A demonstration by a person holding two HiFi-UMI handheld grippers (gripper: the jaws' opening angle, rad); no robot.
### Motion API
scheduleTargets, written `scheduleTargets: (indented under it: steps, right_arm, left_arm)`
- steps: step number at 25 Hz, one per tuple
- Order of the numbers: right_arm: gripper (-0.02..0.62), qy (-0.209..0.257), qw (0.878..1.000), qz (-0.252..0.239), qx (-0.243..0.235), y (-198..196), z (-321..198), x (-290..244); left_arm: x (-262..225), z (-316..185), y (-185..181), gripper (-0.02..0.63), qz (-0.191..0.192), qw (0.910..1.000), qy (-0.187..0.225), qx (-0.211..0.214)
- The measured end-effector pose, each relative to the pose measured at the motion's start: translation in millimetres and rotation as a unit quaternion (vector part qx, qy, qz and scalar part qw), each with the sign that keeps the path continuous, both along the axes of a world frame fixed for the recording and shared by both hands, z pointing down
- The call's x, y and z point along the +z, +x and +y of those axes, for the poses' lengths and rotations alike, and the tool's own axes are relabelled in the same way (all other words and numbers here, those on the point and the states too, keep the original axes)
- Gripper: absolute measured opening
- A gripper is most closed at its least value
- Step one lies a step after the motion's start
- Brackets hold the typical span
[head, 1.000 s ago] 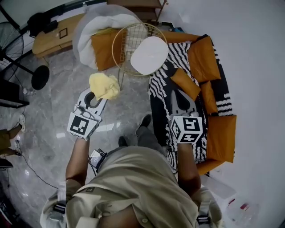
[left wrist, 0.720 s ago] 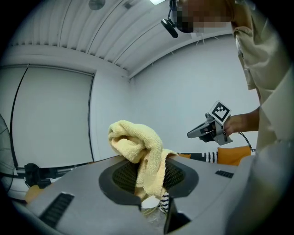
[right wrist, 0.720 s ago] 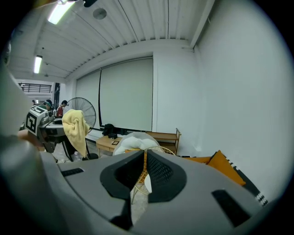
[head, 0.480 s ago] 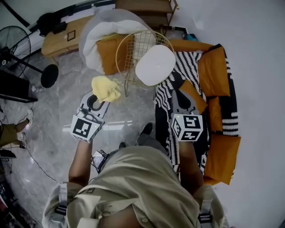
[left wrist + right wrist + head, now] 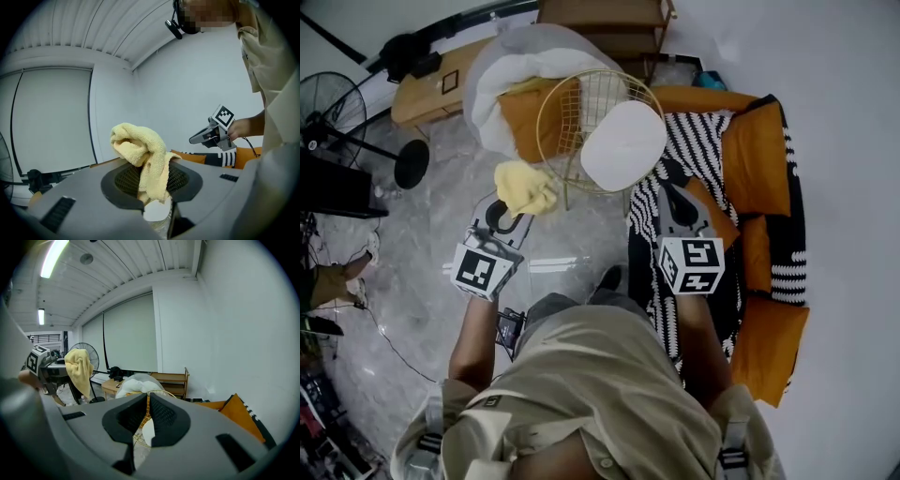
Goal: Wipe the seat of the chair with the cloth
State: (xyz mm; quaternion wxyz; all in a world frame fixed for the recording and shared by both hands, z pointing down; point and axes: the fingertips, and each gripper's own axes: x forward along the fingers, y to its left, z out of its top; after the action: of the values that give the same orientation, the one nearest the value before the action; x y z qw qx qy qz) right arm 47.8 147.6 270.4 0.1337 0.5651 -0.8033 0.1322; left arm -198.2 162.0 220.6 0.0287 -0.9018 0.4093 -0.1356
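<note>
Left tool (image 5: 508, 214): closed on the yellow cloth (image 5: 523, 186), which bunches above the jaws and hangs down between them in the left gripper view (image 5: 140, 150). The cloth is held clear of the marble floor (image 5: 422, 234), just beside the gold wire chair (image 5: 567, 108), and apart from its white seat (image 5: 623, 145).

Right tool (image 5: 678, 208): jaws drawn narrow, almost meeting at the tips, with nothing between them. It is over the black-and-white striped rug (image 5: 703, 141), beside the orange cushions (image 5: 755, 155).
</note>
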Motion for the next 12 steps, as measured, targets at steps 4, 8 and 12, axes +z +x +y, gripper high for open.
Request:
scheduleTargets:
  steps: [4, 8, 12]
  right_arm:
    - [0.029, -0.012, 1.000, -0.003, 0.015, 21.0, -6.7, 10.9]
    - [0.029, -0.021, 0.999, -0.001, 0.037, 36.3, -12.8, 17.5]
    - [0.029, -0.026, 0.997, 0.005, 0.069, 49.2, -20.4, 19.2]
  left_arm:
    - [1.0, -18.1, 23.9, 0.118, -0.003, 0.9998, -0.016, 0.013]
    - [5.4, -38.5, 38.4, 0.118, -0.002, 0.9992, -0.021, 0.034]
    - [8.2, -69.0, 47.9, 0.118, 0.010, 0.9973, 0.012, 0.072]
